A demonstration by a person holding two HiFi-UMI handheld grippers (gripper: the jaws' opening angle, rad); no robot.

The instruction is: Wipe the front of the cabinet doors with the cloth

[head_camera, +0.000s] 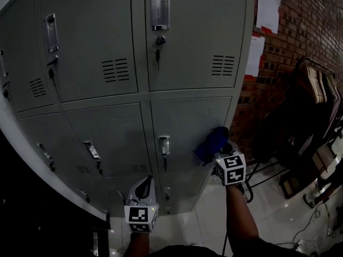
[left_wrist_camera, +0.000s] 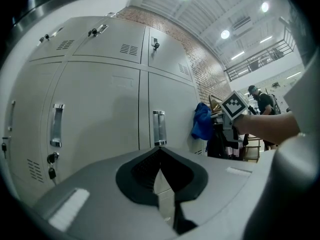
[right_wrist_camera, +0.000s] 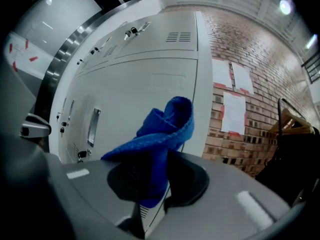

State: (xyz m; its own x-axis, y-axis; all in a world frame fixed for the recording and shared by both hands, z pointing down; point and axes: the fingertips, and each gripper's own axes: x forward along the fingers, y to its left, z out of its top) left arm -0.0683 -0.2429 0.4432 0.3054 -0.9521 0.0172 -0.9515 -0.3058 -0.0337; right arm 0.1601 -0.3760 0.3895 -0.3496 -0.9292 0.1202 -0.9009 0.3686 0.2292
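Note:
The grey locker cabinet (head_camera: 115, 36) fills the head view, with several doors in rows. A blue cloth (head_camera: 211, 142) is bunched between the fingers of my right gripper (head_camera: 221, 151), which is shut on it. It is at the right edge of a middle-row door (head_camera: 187, 116); whether it touches the metal I cannot tell. The right gripper view shows the cloth (right_wrist_camera: 165, 129) rising from the jaws of the right gripper (right_wrist_camera: 155, 184) in front of that door (right_wrist_camera: 150, 84). My left gripper (head_camera: 142, 185) hangs lower, by the bottom row, shut and empty (left_wrist_camera: 160, 159).
Handles (head_camera: 164, 143) and hanging keys (head_camera: 158, 50) stick out from the doors. A brick wall (head_camera: 300, 31) with paper sheets (head_camera: 267, 9) stands right of the cabinet. A rack with dark clothes (head_camera: 313, 98) and floor cables (head_camera: 308, 224) lie to the right. A person (left_wrist_camera: 262, 101) stands far off.

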